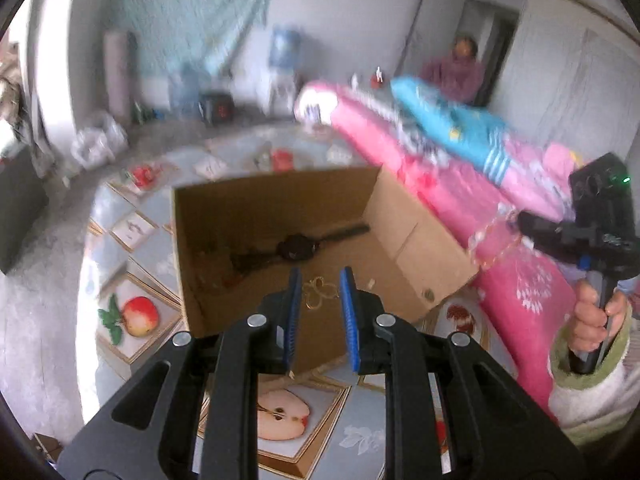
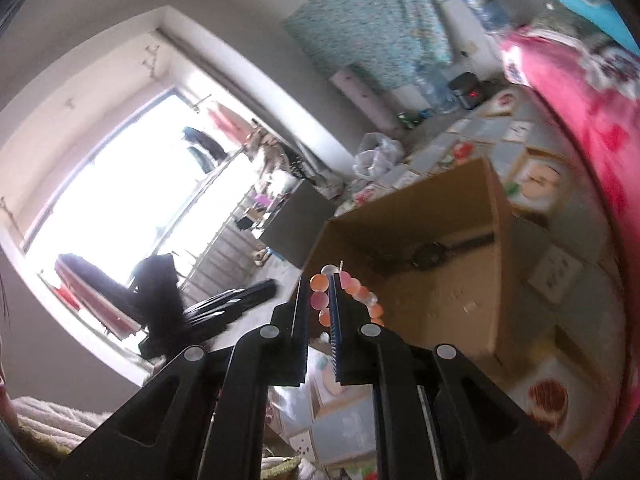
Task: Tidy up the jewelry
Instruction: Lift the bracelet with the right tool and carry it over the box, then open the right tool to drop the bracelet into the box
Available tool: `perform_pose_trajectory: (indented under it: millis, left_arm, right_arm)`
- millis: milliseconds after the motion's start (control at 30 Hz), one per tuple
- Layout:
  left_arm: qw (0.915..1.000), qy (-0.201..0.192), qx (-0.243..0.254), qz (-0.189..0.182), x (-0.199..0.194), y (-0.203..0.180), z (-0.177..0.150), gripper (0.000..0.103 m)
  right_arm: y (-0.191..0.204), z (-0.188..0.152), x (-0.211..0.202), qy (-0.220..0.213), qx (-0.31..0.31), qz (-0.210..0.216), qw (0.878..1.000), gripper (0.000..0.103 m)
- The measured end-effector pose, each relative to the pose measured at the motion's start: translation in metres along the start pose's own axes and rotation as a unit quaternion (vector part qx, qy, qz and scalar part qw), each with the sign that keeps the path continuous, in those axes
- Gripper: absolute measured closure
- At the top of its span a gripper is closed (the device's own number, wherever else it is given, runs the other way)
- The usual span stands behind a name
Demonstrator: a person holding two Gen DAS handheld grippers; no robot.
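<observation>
Right wrist view: a bead bracelet (image 2: pixel 347 296) of round, glossy orange, pink and clear beads is pinched between the narrowly parted, blue-padded fingers of the right gripper (image 2: pixel 320 294), its loop draping to either side of them, above the near left corner of an open cardboard box (image 2: pixel 498 264). The box is plain brown corrugated board with matte walls, and a black wristwatch (image 2: pixel 430 254) lies flat on its floor at the far side, strap stretched out.

In the left wrist view, the left gripper (image 1: pixel 320 286) hangs over the near wall of the same box, its ribbed blue pads parted and holding nothing. Seen between them, on the box floor, lies a thin gold chain (image 1: pixel 318 292) in looping curls. Farther in is the wristwatch (image 1: pixel 298 246); small reddish items to its left are too blurred to name. At the right edge, the bracelet (image 1: pixel 494 236) dangles from the right gripper (image 1: pixel 520 220) as a pale, blurred strand against a pink quilt (image 1: pixel 520 280). The box stands on a mat printed with framed fruit pictures (image 1: pixel 138 314).
</observation>
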State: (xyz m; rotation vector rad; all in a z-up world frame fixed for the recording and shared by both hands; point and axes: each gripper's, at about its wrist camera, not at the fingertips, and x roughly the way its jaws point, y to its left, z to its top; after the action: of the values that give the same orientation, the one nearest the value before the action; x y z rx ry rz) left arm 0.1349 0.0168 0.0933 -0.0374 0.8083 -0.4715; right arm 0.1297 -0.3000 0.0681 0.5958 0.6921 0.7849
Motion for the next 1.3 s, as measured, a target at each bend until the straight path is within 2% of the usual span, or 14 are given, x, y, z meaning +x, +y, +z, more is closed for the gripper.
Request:
perform_pose_trajectory:
  millis: [100, 167, 333, 400, 500, 533, 633, 700, 800, 900, 967, 1067, 1200, 1300]
  left_arm:
    - [0.9963, 0.085, -0.003, 0.01, 0.044, 0.015, 0.017, 0.085]
    - [0.9894, 0.143, 0.009, 0.024, 0.078, 0.02, 0.02, 0.085]
    - [0.9645, 0.257, 0.038, 0.049, 0.141, 0.029, 0.017, 0.084]
    - [0.9525, 0.292, 0.05, 0.07, 0.158, 0.031, 0.014, 0.084]
    - [0.9434, 0.317, 0.054, 0.082, 0.17, 0.032, 0.013, 0.081]
    - [0.9422, 0.321, 0.052, 0.081, 0.172, 0.032, 0.013, 0.076]
    - [0.9446, 0.311, 0.059, 0.086, 0.169, 0.029, 0.016, 0.064]
    - [0.9476, 0.301, 0.062, 0.088, 0.163, 0.028, 0.019, 0.062]
    - [0.9568, 0.276, 0.048, 0.08, 0.144, 0.03, 0.026, 0.06]
    - [0.9712, 0.224, 0.03, 0.076, 0.111, 0.031, 0.036, 0.052]
    - [0.9823, 0.17, 0.019, 0.077, 0.079, 0.031, 0.04, 0.044]
    - [0.9919, 0.104, 0.004, 0.073, 0.047, 0.03, 0.042, 0.032]
    - [0.9967, 0.028, -0.034, 0.069, 0.016, 0.033, 0.033, 0.026]
    - [0.9956, 0.006, -0.048, 0.08, 0.007, 0.038, 0.021, 0.022]
  right_arm:
    - [0.003, 0.012, 0.017, 0.012, -0.01, 0.008, 1.0, 0.094]
    - [-0.001, 0.018, 0.027, 0.021, -0.011, 0.011, 1.0, 0.093]
    - [-0.011, 0.031, 0.051, 0.048, -0.009, 0.013, 0.999, 0.093]
    - [-0.013, 0.033, 0.056, 0.054, -0.012, 0.012, 0.998, 0.093]
    - [-0.016, 0.033, 0.06, 0.06, -0.014, 0.011, 0.998, 0.093]
    - [-0.019, 0.033, 0.061, 0.06, -0.013, 0.01, 0.998, 0.093]
    - [-0.025, 0.032, 0.062, 0.063, -0.007, 0.004, 0.998, 0.093]
    - [-0.029, 0.032, 0.06, 0.065, -0.003, -0.003, 0.998, 0.093]
    - [-0.029, 0.033, 0.057, 0.069, -0.004, -0.014, 0.998, 0.093]
    - [-0.025, 0.035, 0.056, 0.075, -0.01, -0.028, 0.997, 0.093]
    - [-0.023, 0.035, 0.057, 0.085, -0.014, -0.041, 0.995, 0.093]
    - [-0.024, 0.033, 0.059, 0.099, -0.018, -0.058, 0.993, 0.093]
    - [-0.024, 0.03, 0.066, 0.125, -0.02, -0.082, 0.989, 0.093]
    - [-0.023, 0.028, 0.074, 0.142, -0.018, -0.092, 0.985, 0.093]
